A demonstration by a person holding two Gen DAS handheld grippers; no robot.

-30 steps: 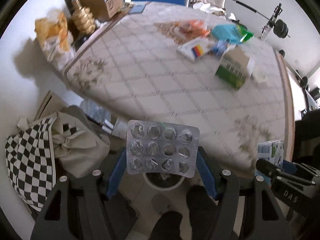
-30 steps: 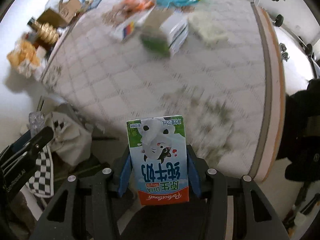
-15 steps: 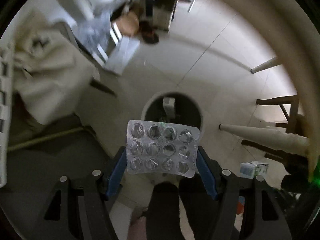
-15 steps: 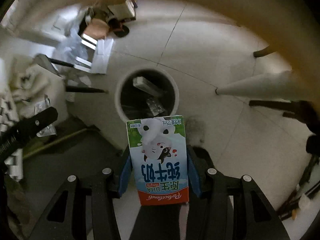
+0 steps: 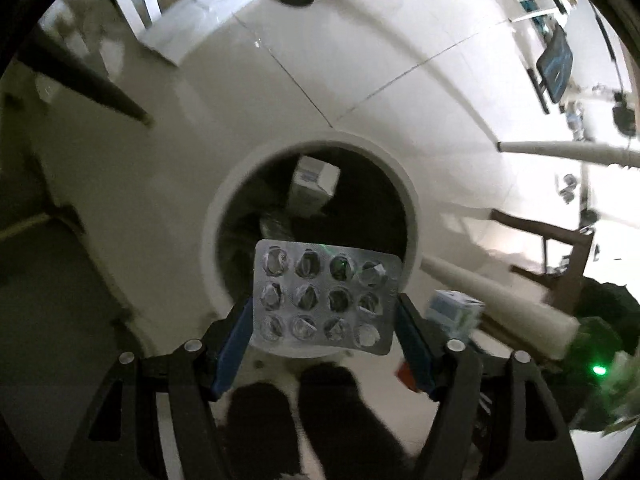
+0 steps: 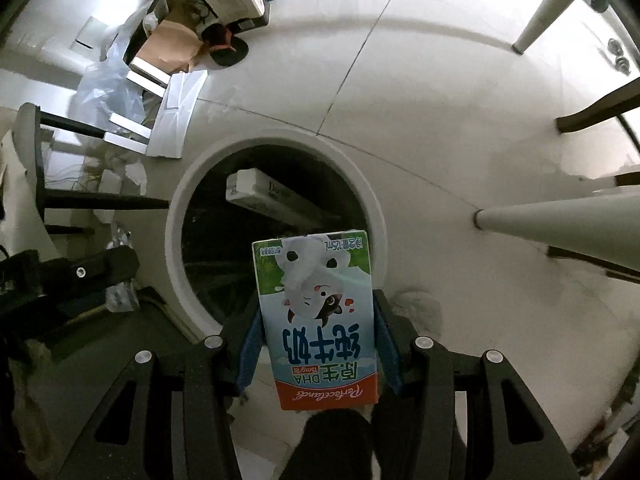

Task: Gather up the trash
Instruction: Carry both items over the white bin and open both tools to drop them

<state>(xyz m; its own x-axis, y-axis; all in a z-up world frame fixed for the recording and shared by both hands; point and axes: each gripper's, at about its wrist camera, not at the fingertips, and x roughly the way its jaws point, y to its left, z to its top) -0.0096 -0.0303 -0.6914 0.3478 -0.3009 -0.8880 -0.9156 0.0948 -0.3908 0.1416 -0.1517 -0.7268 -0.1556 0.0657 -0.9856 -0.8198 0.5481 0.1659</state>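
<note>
**Both grippers loaded, bin ahead and below: ready to drop**

Left gripper (image 5: 325, 322): jaws closed onto a blister pack (image 5: 326, 296), pinched by its two short edges, long axis running across the jaws, flat face to the camera. Most pockets look popped or empty.

Right gripper (image 6: 316, 344): jaws closed on a small milk carton (image 6: 316, 320), gripped on its narrow sides, long axis pointing forward out of the jaws, print upside down in this view.

Key relation: the white trash bin (image 5: 408, 200) sits on the floor straight ahead of both jaws, mouth up.
- Left wrist view: the pack's far edge overlaps the near part of the bin mouth; the near half of the pack sits over the rim and the floor in front.
- Right wrist view: the carton's forward end covers the near-right part of the bin (image 6: 176, 240) opening; its rear end is short of the rim.
- The left gripper (image 6: 76, 280) shows at the left edge of the right wrist view, beside the bin's near-left rim.

Bin already holds a small box (image 5: 314, 184) and a long flat box (image 6: 264, 196).

Judgement: neither item is clearly centred. I'd nudge both forward before opening. The pack is light and flat and may flutter onto the rim. The carton should fall nose first. Can't tell which is nearer.
</note>
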